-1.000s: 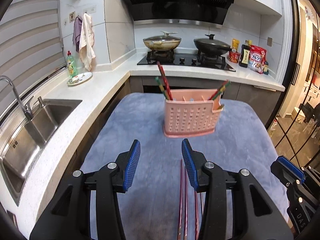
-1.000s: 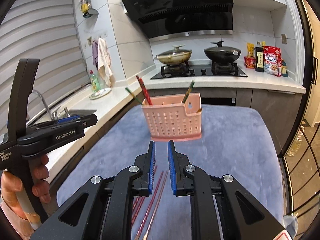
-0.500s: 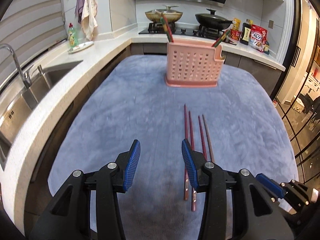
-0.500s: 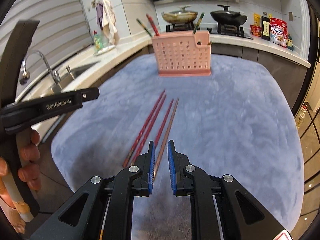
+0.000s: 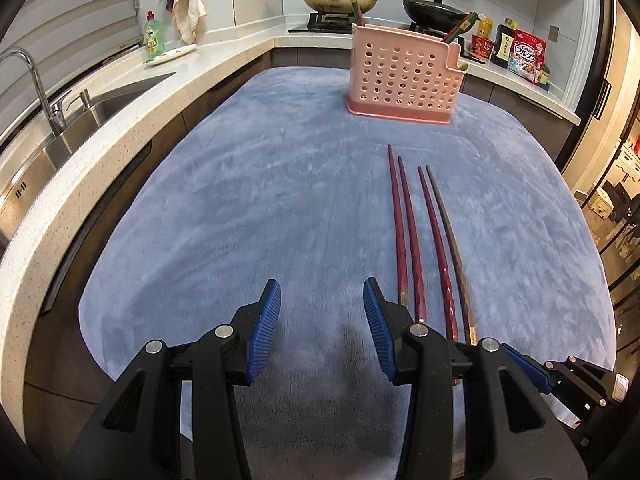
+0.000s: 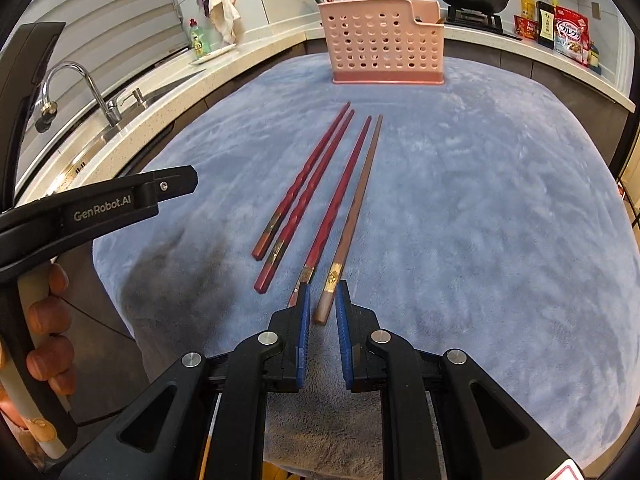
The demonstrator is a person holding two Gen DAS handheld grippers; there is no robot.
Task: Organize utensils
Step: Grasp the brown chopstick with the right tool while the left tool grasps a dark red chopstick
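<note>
Several long chopsticks lie side by side on the blue mat (image 5: 260,200): a red pair (image 6: 308,184), a third red one (image 6: 340,196) and a brown one (image 6: 360,200). My right gripper (image 6: 322,296) hangs low over their near ends, its jaws a narrow gap apart. The brown chopstick's end lies in that gap and the pads do not press on it. My left gripper (image 5: 322,296) is open and empty over bare mat, left of the chopsticks (image 5: 400,220). A pink perforated holder (image 5: 404,76) stands at the mat's far end with green and red chopsticks in it.
Along the left runs a white counter with a sink (image 5: 92,116) and tap (image 6: 80,80), then a dish soap bottle (image 5: 154,38). Behind the holder are the stove's pans (image 5: 436,8) and food packets (image 5: 524,56). A hand (image 6: 48,308) grips the left tool.
Both grippers have come down toward the mat and tipped further downward. The chopsticks' near ends now lie at the right gripper's fingertips. Neither jaw gap has changed.
</note>
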